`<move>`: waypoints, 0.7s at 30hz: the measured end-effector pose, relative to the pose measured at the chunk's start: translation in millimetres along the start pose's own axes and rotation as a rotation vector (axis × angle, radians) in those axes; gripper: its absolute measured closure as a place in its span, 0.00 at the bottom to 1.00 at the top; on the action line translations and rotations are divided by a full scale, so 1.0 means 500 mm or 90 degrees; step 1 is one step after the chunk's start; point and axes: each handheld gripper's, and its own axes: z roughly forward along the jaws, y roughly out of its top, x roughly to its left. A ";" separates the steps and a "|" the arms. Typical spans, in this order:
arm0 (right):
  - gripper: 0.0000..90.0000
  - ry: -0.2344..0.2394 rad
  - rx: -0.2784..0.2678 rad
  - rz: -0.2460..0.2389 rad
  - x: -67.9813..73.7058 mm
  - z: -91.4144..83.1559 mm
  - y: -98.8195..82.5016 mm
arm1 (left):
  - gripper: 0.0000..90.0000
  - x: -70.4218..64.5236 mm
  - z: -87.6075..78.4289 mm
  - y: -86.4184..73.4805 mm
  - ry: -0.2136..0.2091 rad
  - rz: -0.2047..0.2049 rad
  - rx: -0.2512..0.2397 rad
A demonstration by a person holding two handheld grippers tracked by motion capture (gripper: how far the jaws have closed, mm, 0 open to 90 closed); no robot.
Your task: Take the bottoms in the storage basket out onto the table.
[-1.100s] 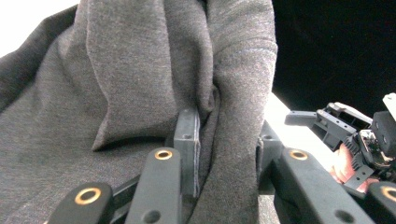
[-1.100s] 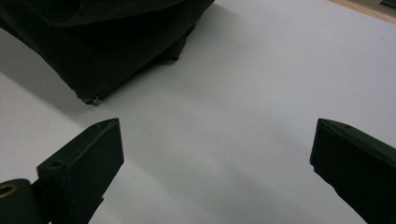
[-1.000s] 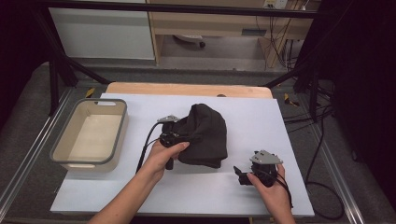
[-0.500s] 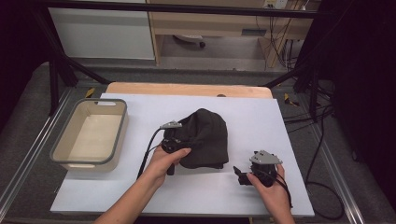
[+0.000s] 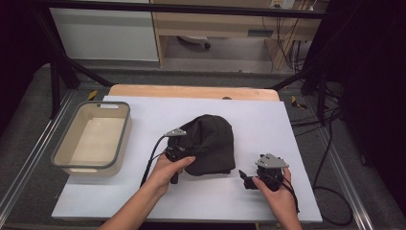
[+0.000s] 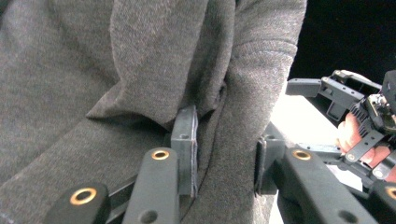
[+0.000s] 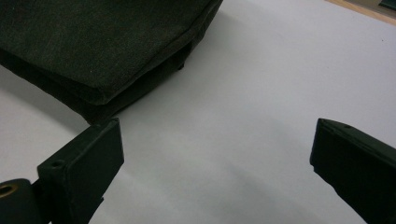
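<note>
A dark cloth lies bunched in the middle of the white sheet, well apart from every edge. Your left gripper sits at the cloth's left side, nearer the sheet's front edge than its back. In the left gripper view its jaws are nearly closed and pinch a fold of the grey-looking fabric between the pads. Your right gripper rests near the sheet's front right corner, just beside the cloth's front right corner but not touching it. In the right gripper view its jaws stand wide apart over bare sheet, with nothing between them. A beige tub stands at the sheet's left edge.
</note>
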 end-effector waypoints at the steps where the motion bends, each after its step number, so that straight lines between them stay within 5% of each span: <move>1: 0.04 0.000 0.000 -0.002 0.000 0.000 0.000 | 0.75 0.000 0.000 -0.002 0.000 -0.003 0.002; 11: 0.04 -0.008 0.000 -0.005 -0.002 -0.004 0.000 | 0.77 -0.002 -0.015 -0.017 0.020 0.020 -0.005; 21: 0.04 -0.026 -0.004 0.010 -0.014 -0.011 -0.005 | 0.78 0.003 -0.028 -0.027 0.010 0.053 -0.007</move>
